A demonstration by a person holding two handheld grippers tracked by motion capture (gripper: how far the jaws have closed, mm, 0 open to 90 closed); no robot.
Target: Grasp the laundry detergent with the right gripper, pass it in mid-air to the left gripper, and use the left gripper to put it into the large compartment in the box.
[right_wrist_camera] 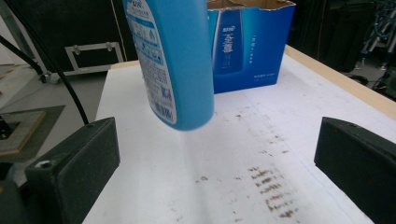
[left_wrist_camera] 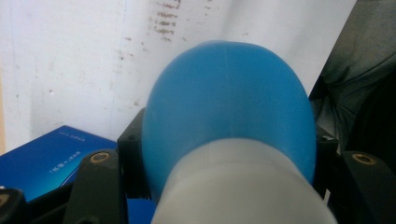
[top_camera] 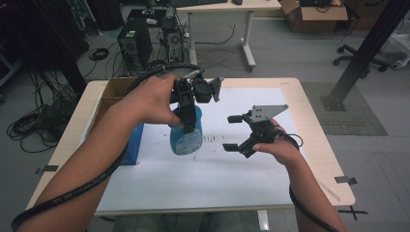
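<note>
A blue bottle [top_camera: 186, 139] with a printed label hangs above the white sheet [top_camera: 203, 183], clear of the table and slightly tilted. My left gripper [top_camera: 188, 123] is shut on its upper part, pointing down. In the left gripper view the bottle [left_wrist_camera: 229, 112] bulges between the black jaws, with its whitish neck nearest the camera. My right gripper [top_camera: 229, 132] stands open to the right of the bottle, apart from it, jaws pointing left. The right gripper view has the bottle [right_wrist_camera: 173, 60] ahead at upper left, with nothing between that gripper's [right_wrist_camera: 215, 172] jaws.
A blue carton [top_camera: 133, 145] with open brown flaps stands on the left side of the table, behind the bottle in the right gripper view [right_wrist_camera: 252, 46]. Dark smudges [top_camera: 209, 138] mark the sheet's middle. Cables and computer towers [top_camera: 135, 46] crowd the floor beyond.
</note>
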